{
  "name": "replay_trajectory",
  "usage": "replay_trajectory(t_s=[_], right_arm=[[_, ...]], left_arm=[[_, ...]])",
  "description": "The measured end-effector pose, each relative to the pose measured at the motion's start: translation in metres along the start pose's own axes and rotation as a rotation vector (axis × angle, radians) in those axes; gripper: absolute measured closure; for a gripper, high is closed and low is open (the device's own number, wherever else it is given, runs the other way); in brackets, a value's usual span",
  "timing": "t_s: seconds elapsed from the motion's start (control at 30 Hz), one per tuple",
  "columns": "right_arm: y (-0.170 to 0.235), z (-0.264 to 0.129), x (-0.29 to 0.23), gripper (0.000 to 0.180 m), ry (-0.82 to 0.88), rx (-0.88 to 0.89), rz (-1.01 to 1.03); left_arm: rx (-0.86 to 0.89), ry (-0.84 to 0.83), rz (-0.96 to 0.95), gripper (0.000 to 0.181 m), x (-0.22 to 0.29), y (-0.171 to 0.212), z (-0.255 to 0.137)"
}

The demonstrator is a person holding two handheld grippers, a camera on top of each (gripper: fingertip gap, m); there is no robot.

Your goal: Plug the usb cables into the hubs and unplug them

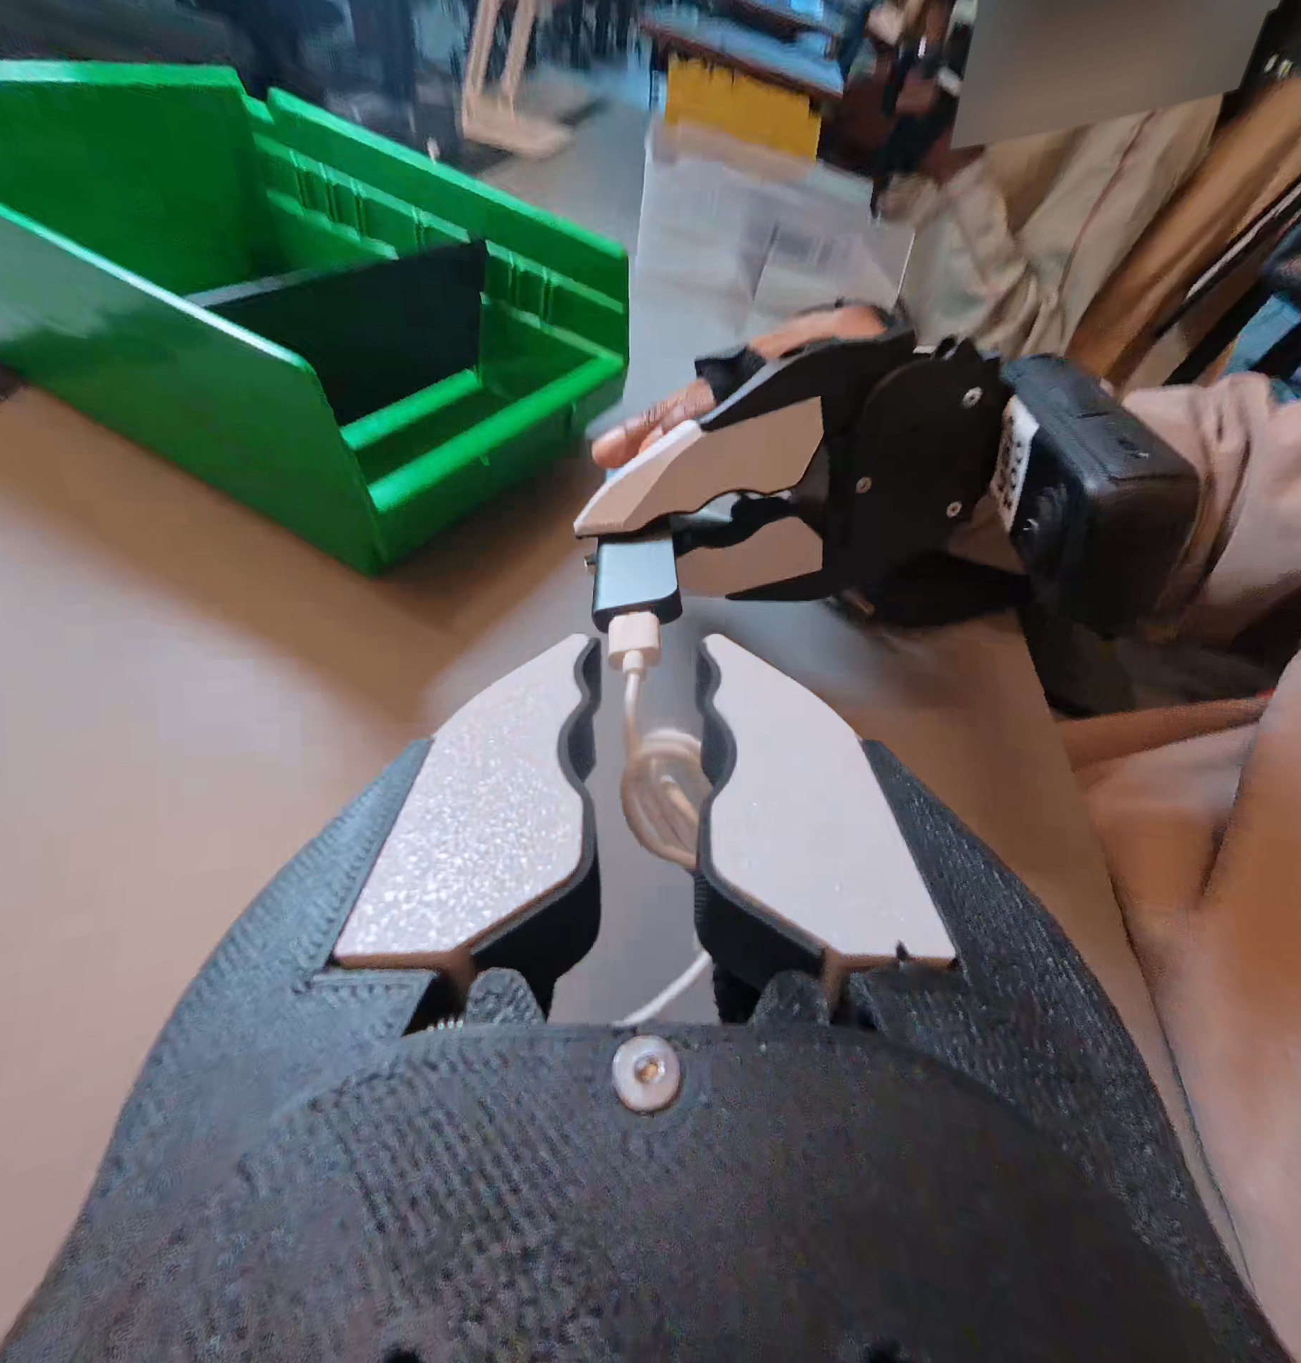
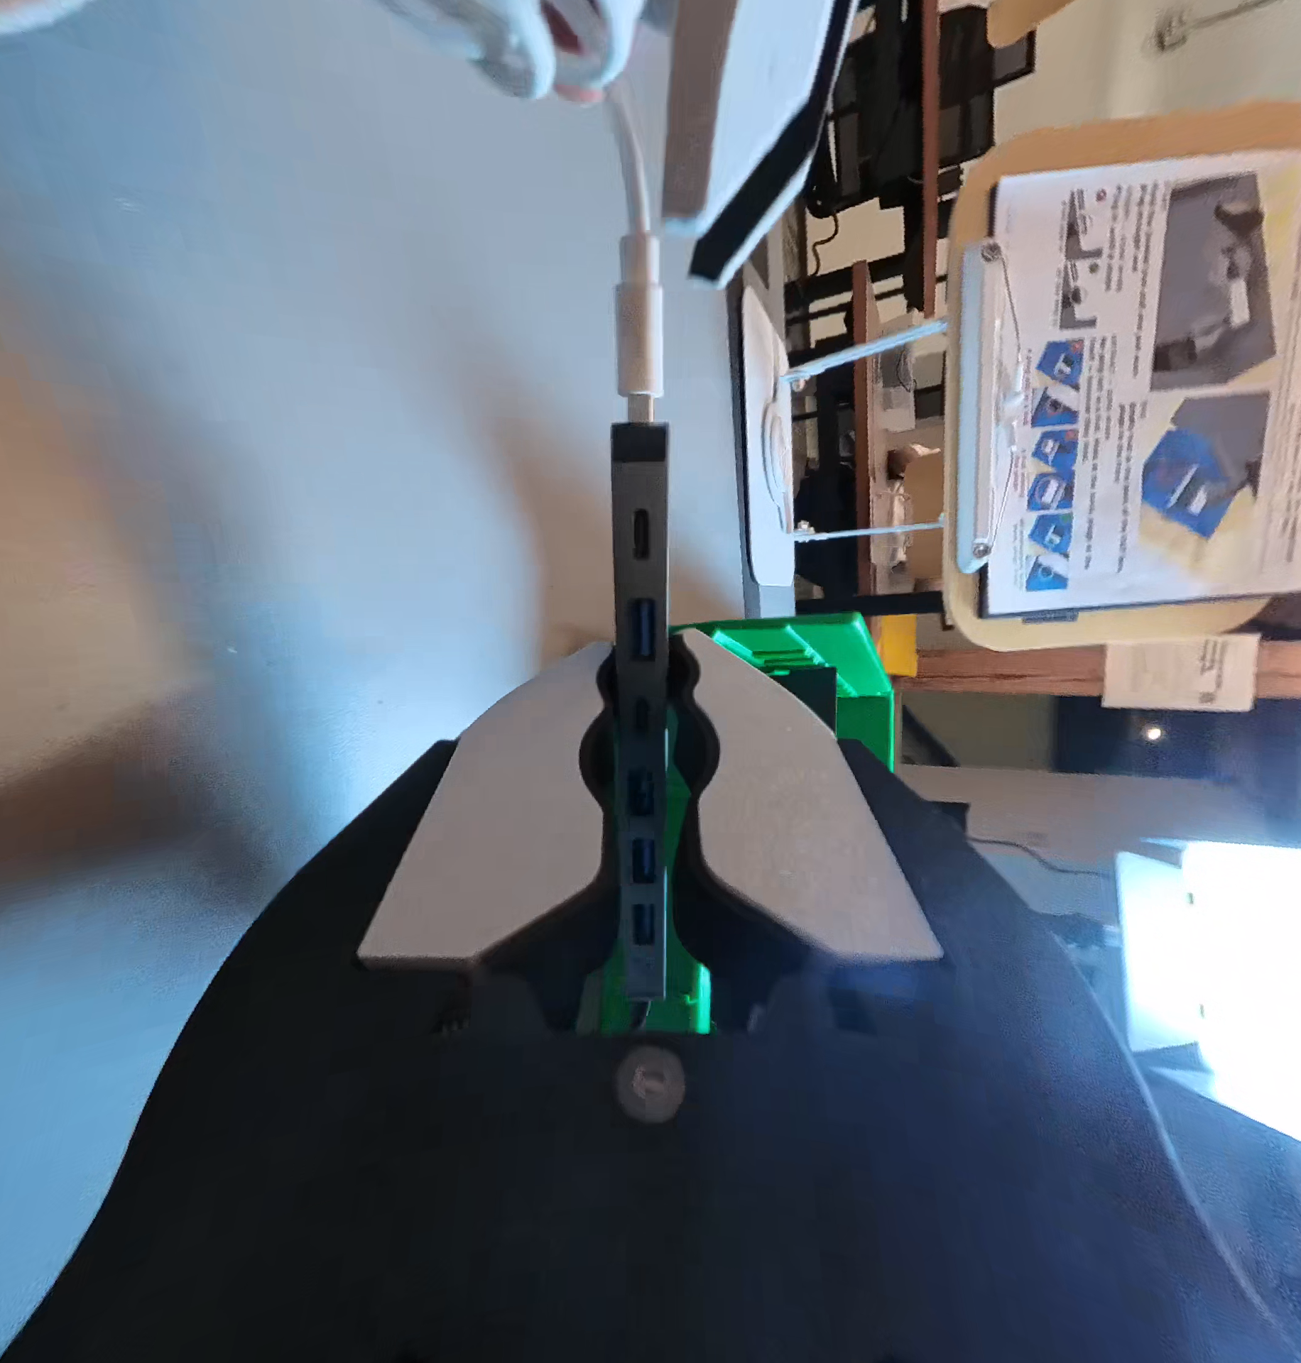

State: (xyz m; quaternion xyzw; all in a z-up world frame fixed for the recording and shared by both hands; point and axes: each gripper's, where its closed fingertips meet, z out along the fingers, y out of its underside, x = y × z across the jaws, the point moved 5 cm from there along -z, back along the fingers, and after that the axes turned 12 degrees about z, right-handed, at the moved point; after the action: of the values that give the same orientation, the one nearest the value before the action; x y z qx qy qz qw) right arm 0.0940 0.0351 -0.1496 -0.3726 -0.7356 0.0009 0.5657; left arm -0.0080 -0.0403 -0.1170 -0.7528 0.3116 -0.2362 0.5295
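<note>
On the far left of the table (image 1: 153, 701), the green bin (image 1: 279, 354) stands with a black divider (image 1: 382, 324) inside it, well apart from your work. In the middle, near you, your left tongs (image 1: 647, 649) point forward with their jaws apart, gripping nothing; the white USB cable (image 1: 655, 782) runs loose through the gap between them, coiled in a small loop. Its white plug (image 1: 633, 634) sits just past the fingertips (image 1: 552, 664), its tip in the end of the dark hub (image 1: 636, 583). To the right, your right tongs (image 1: 662, 538) reach in from the side, rolled so one finger sits above the other, closed on the hub and holding it off the table. Your right hand (image 1: 743, 376) wraps the tool, with a beige sleeve (image 1: 1223, 516) behind. From the right wrist, the hub (image 2: 639, 664) stands edge-on between the fingers (image 2: 515, 811), its row of ports facing the camera and the cable's plug (image 2: 639, 339) at its far end.
</note>
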Motion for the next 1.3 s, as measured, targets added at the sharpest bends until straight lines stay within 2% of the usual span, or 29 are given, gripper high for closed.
replay_trajectory(t_s=[0.17,0.33,0.4,0.47,0.6,0.83,1.0,1.13,1.23,1.3], right_arm=[[0.015,-0.005,0.019,0.168,-0.022,0.022,0.238],[0.020,-0.018,0.055,0.168,0.030,0.079,0.454],[0.026,-0.025,0.084,0.168,0.088,0.059,0.483],[0.034,-0.030,0.117,0.168,0.113,-0.001,0.505],[0.048,-0.029,0.185,0.168,0.205,-0.176,0.411],[0.068,0.026,0.266,0.168,0.205,-0.313,0.379],[0.080,0.077,0.298,0.168,0.286,-0.115,0.611],[0.114,0.121,0.283,0.168,0.270,-0.065,0.734],[0.149,0.143,0.253,0.168,0.181,-0.225,0.711],[0.161,0.145,0.242,0.168,0.143,-0.256,0.696]], left_arm=[[0.147,-0.179,0.061,0.155,-0.021,-0.006,-0.036],[0.241,-0.326,0.017,0.173,-0.043,-0.001,-0.078],[0.291,-0.345,-0.008,0.181,-0.046,-0.001,-0.089],[0.289,-0.363,-0.011,0.181,-0.049,0.003,-0.095],[0.253,-0.369,0.020,0.181,-0.047,0.008,-0.099],[0.167,-0.420,0.148,0.181,-0.041,0.012,-0.098],[0.079,-0.412,0.209,0.180,-0.036,0.023,-0.089],[0.002,-0.390,0.282,0.180,-0.029,0.030,-0.078],[-0.034,-0.361,0.320,0.180,-0.024,0.034,-0.070],[-0.045,-0.344,0.334,0.180,-0.021,0.035,-0.066]])
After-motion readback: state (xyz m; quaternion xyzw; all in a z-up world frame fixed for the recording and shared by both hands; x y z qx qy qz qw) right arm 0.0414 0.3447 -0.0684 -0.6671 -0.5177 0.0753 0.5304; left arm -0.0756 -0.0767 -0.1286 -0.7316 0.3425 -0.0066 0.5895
